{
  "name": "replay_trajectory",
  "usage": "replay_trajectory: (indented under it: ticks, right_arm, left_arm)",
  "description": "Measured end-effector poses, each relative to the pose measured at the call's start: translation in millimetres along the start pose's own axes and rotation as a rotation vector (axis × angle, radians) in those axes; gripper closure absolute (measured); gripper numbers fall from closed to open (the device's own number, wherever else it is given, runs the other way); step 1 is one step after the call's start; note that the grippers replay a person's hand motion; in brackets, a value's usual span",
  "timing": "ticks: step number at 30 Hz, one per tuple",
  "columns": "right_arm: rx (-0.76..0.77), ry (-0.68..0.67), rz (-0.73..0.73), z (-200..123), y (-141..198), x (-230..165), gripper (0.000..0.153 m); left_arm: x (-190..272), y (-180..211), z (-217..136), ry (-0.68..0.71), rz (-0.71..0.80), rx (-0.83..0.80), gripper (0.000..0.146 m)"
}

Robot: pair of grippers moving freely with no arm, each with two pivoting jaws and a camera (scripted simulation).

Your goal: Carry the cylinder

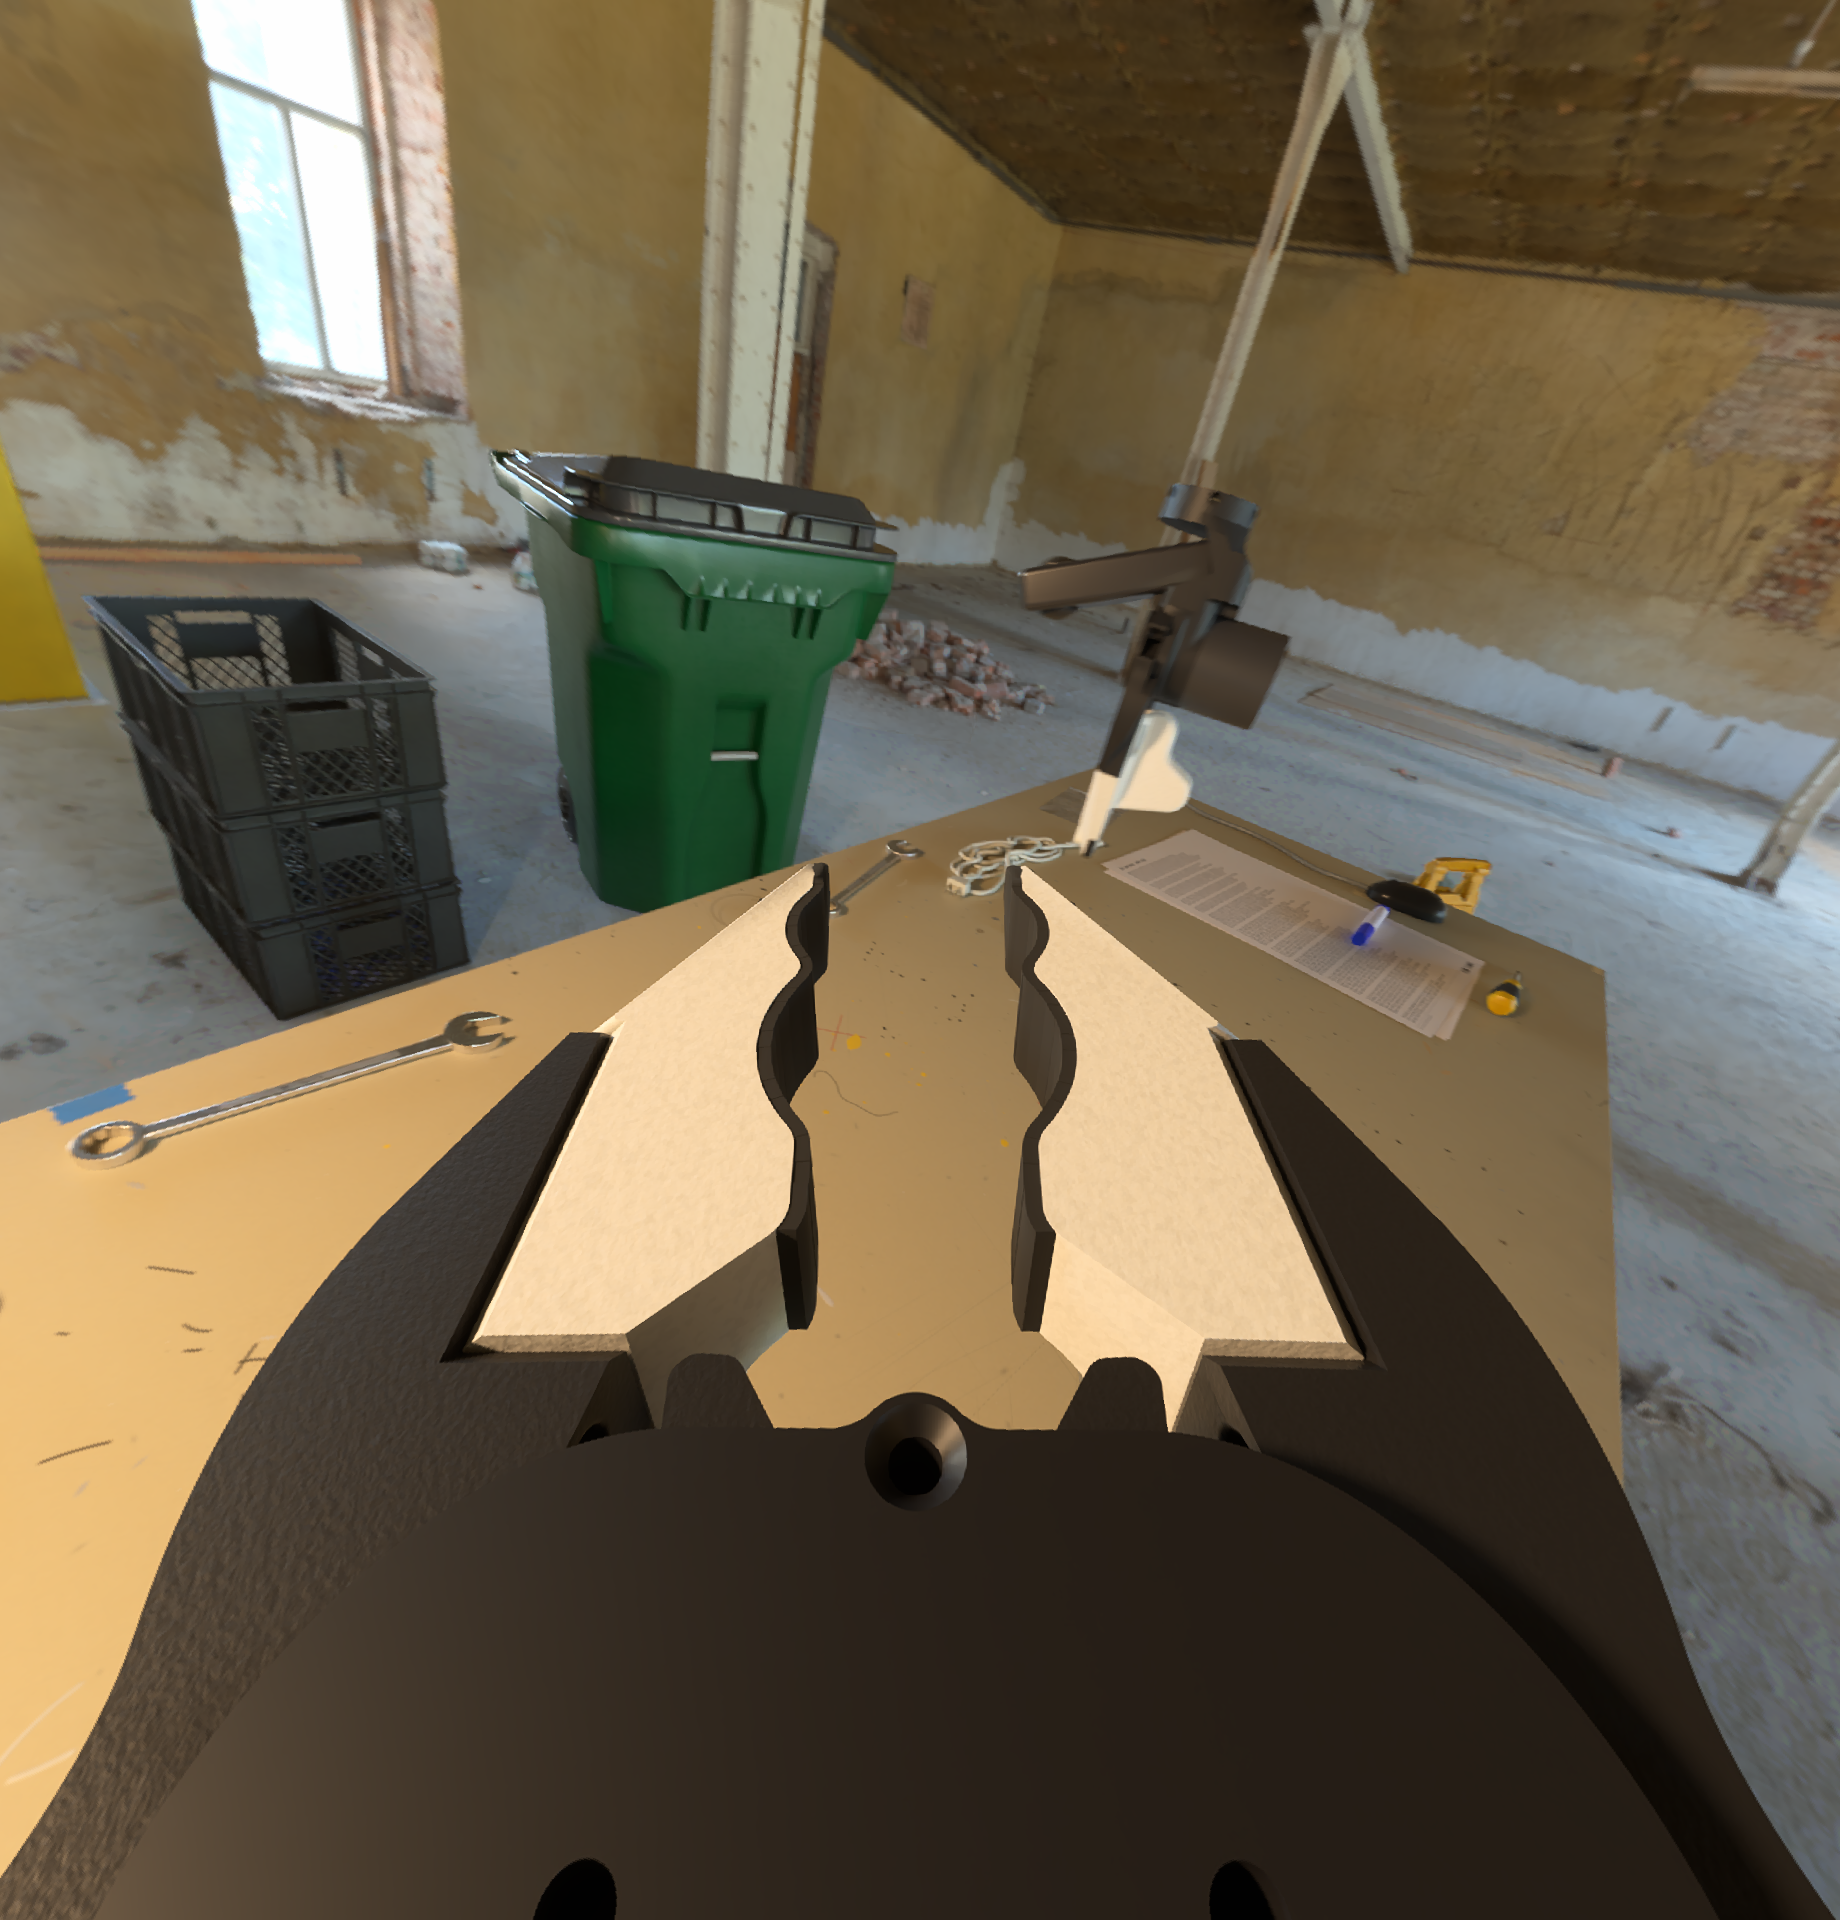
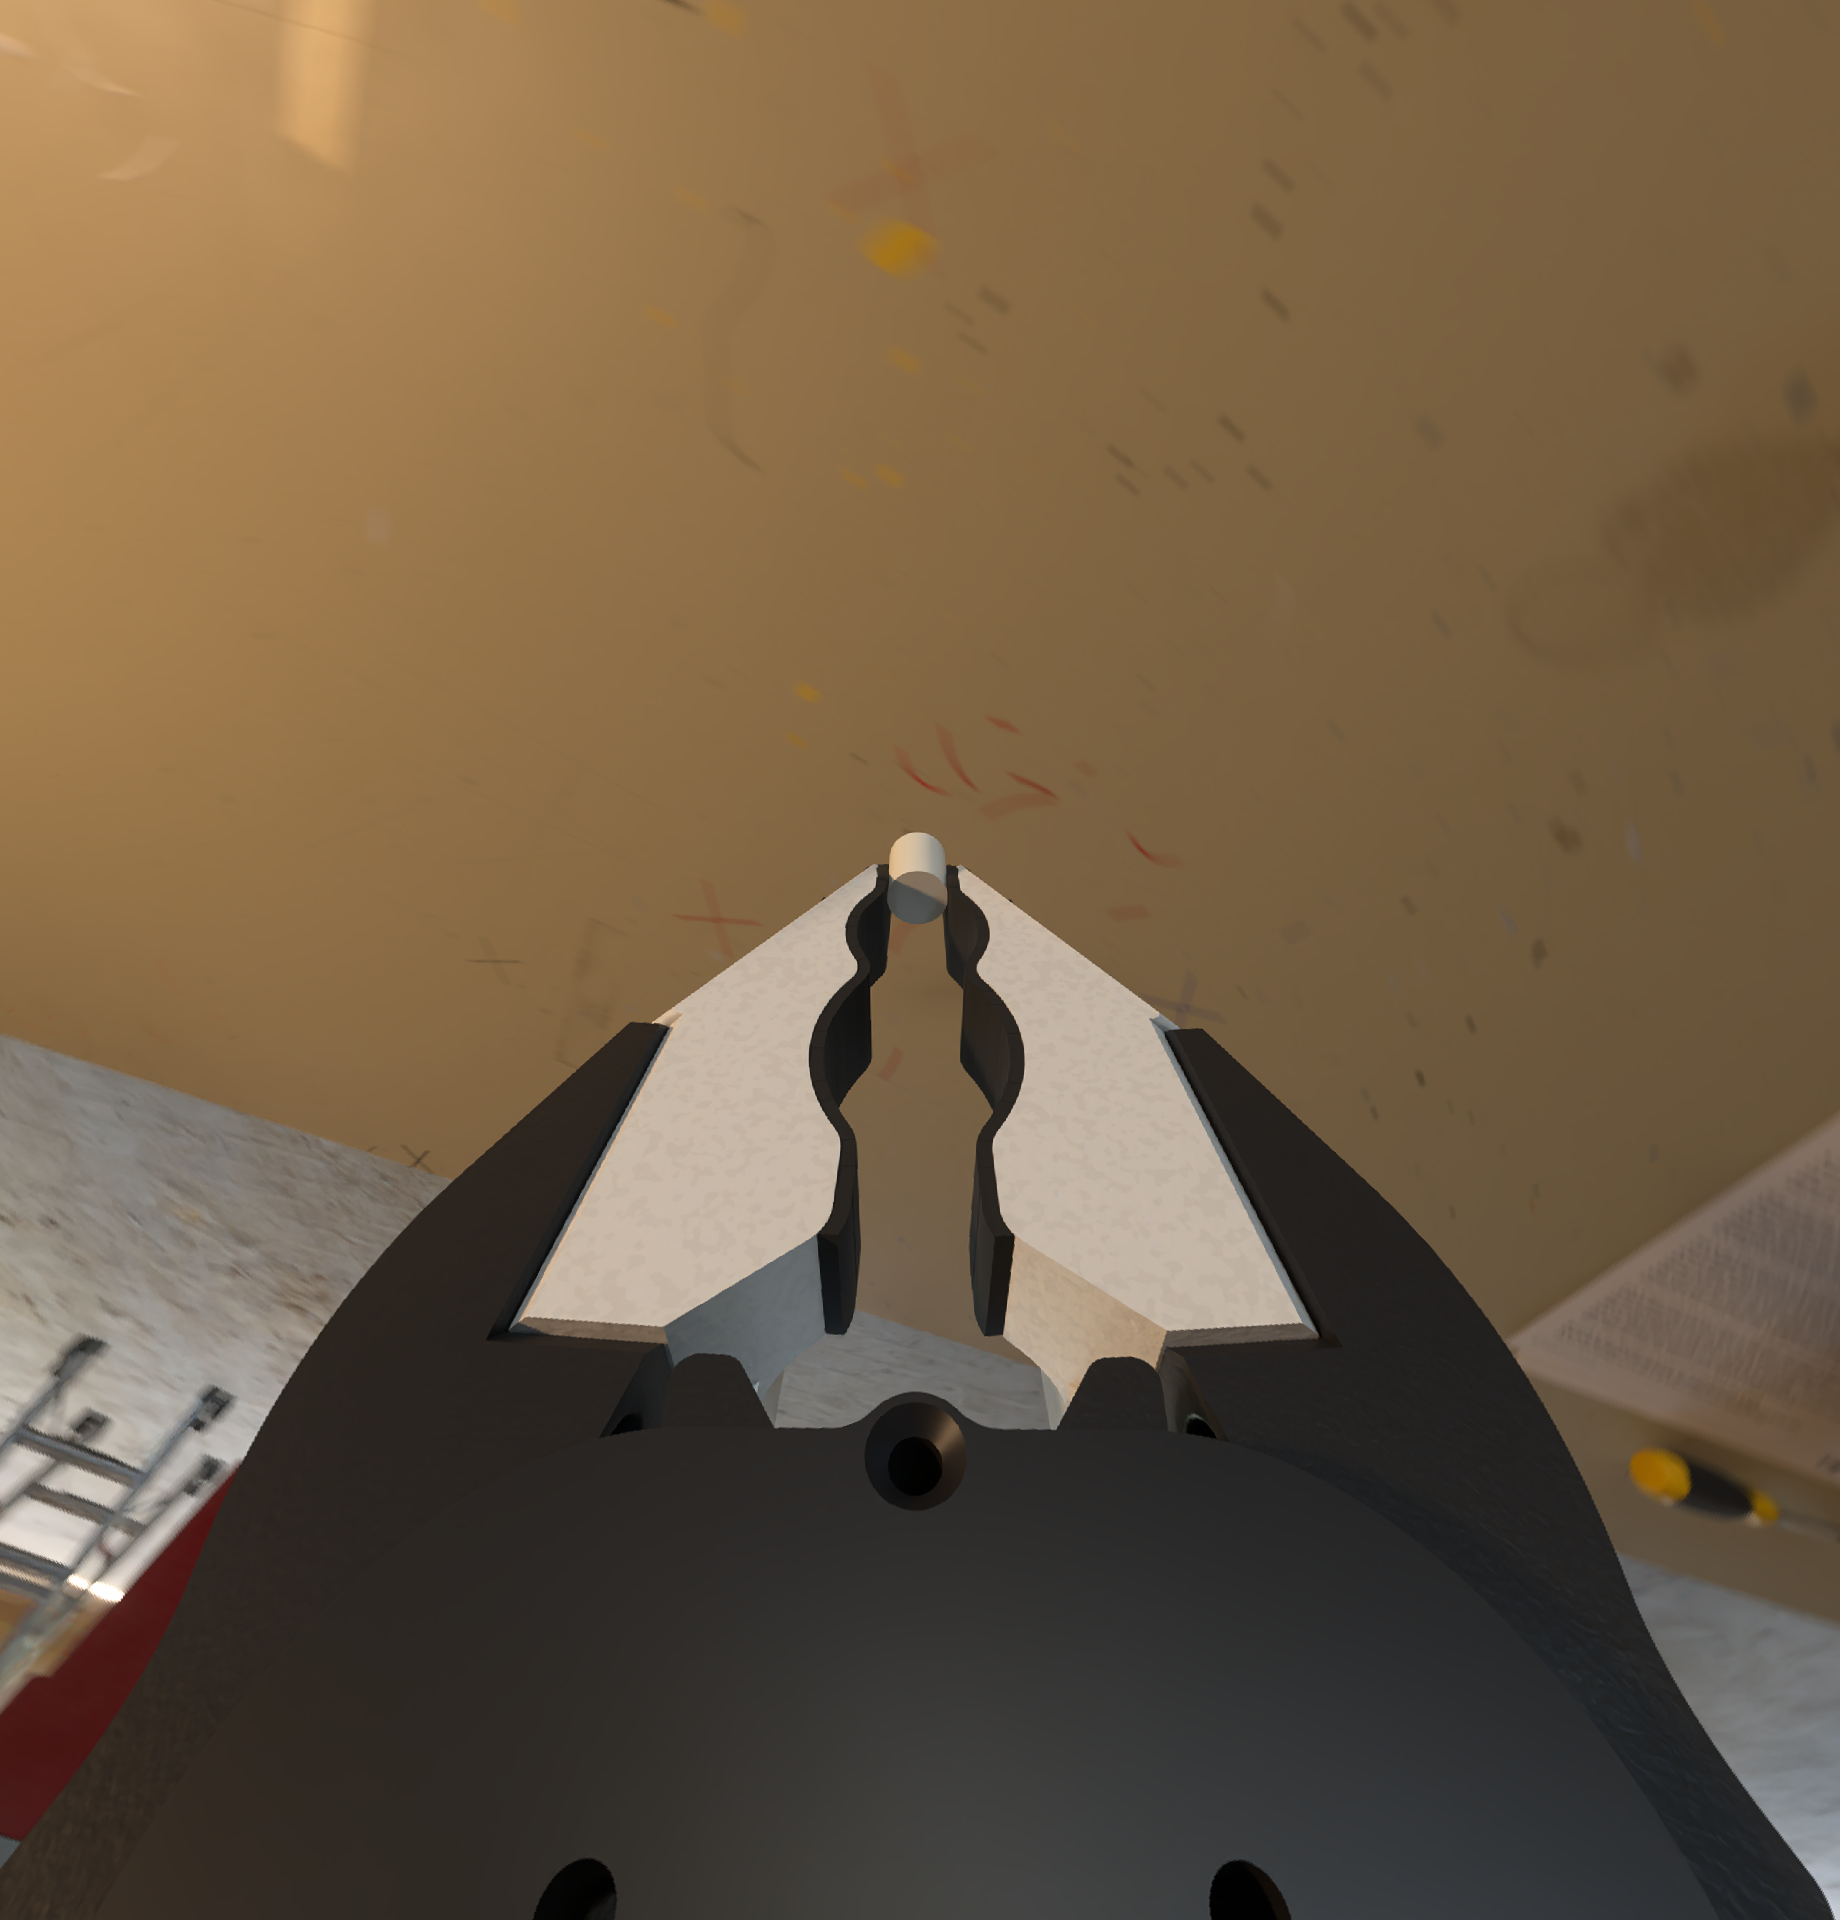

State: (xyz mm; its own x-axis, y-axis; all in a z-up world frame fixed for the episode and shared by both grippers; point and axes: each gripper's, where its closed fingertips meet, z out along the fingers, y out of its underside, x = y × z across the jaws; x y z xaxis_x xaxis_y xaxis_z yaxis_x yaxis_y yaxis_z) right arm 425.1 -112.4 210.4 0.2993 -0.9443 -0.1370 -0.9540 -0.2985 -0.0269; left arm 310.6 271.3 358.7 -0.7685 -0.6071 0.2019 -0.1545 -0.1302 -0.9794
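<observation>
A small white cylinder [image 2: 916, 864] is pinched between the tips of my right gripper [image 2: 917, 883], just above the tan wooden table [image 2: 895, 468]. The jaws stand nearly together on it. In the left wrist view my right gripper [image 1: 1090, 831] hangs tilted, tips down, over the table's far side; the cylinder is too small to make out there. My left gripper [image 1: 916, 878] is open and empty, held low over the table [image 1: 272, 1299] and pointing toward the far edge.
On the table lie a long wrench [image 1: 292, 1086], a small wrench [image 1: 874, 873], a coiled white cord [image 1: 999, 862], a printed sheet [image 1: 1300, 935] with a blue marker [image 1: 1370, 925], a yellow tape measure [image 1: 1456, 883] and a yellow screwdriver [image 1: 1505, 994]. A green bin [image 1: 698, 675] and stacked crates [image 1: 282, 800] stand beyond.
</observation>
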Motion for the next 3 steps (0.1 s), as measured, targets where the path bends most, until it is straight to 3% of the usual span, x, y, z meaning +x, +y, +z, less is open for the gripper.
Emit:
replay_trajectory:
  ticks: [3]
  right_arm:
    - [-0.002,-0.023,-0.143,7,-47,-75,0.143]
  left_arm:
    - [2,-6,-10,-0.060,0.015,0.037,0.112]
